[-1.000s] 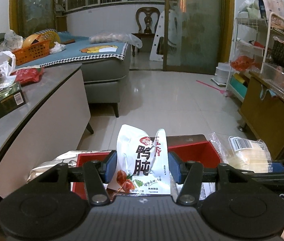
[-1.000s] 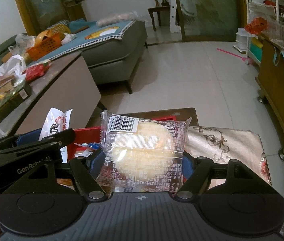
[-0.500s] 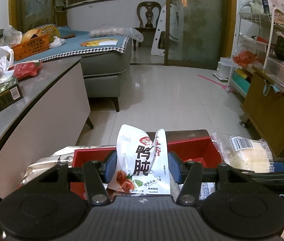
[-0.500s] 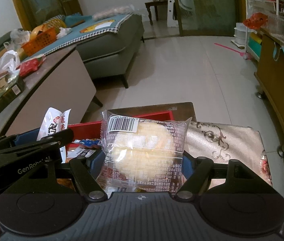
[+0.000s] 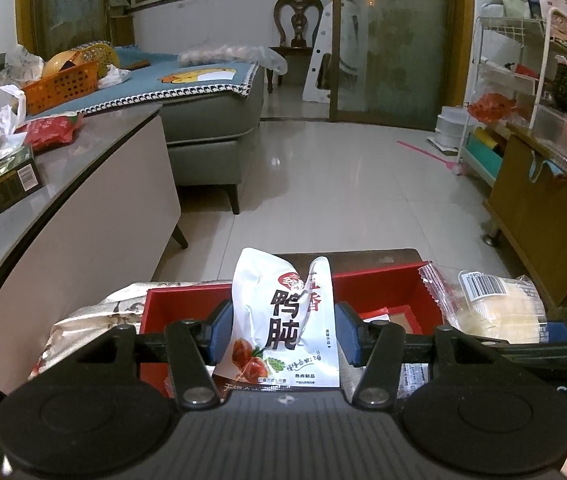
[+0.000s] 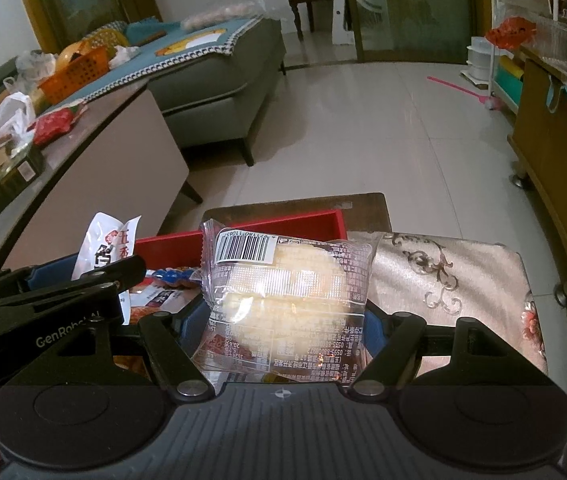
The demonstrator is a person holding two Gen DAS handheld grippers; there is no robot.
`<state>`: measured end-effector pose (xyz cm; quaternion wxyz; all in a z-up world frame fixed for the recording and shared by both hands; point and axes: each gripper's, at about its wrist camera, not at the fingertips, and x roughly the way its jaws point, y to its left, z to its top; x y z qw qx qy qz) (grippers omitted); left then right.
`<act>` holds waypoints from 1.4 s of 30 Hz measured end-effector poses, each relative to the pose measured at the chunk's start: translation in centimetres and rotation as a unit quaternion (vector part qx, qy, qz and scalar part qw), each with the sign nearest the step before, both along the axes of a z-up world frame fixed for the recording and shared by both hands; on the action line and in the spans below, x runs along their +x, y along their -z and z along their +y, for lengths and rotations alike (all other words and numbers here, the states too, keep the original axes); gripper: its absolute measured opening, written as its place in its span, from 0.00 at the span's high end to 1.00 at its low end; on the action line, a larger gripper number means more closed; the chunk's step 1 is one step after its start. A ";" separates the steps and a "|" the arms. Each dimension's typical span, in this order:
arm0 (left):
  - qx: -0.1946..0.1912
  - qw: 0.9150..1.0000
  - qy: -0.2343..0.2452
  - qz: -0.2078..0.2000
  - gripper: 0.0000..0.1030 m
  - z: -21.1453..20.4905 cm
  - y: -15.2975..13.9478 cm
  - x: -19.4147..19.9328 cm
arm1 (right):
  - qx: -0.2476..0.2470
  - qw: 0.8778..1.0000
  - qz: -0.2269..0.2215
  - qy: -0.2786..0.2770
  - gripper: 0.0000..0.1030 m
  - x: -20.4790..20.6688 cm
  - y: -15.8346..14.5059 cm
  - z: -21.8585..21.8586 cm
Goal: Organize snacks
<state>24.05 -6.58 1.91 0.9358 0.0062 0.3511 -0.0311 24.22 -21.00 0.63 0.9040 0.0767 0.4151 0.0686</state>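
Both tools are loaded, so this looks like the drop-off step of the snack sorting. The left tool (image 5: 285, 330) is pinching a white foil snack pouch with black Chinese lettering (image 5: 283, 320), its blue pads pressed into the pouch's sides, holding it upright right above the open red cardboard box (image 5: 379, 286). The right tool (image 6: 283, 320) is clamped on a clear plastic packet with a pale round pastry inside and a barcode sticker (image 6: 283, 292), also up in the air over the near part of that same box. The box sits on a low dark wooden bench (image 6: 363, 208), partly on a beige patterned cloth (image 6: 443, 276), and there are already a few wrappers lying in it.

The person's hands aren't visible in either view, just the tools.

Best guess for what's next: lower each packet into the red box and let go, one at a time so the two tools don't bump, since they're close together. The pouch is floppy and could flop over the box wall if dropped from high up, so going low before letting go seems smart.
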 end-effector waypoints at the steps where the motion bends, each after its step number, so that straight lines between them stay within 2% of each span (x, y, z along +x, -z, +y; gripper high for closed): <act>1: 0.001 1.000 0.000 0.001 0.56 0.0 0.1 0.1 | 0.000 1.000 0.001 0.000 0.22 0.0 0.0 0.0; 34: 0.013 0.998 -0.007 0.067 0.56 0.2 3.5 1.5 | -0.029 0.997 0.065 -0.008 0.22 1.5 3.0 1.0; 42: 0.022 0.997 -0.006 0.072 0.56 0.2 3.9 1.5 | -0.037 0.997 0.071 -0.011 0.22 1.6 3.4 1.2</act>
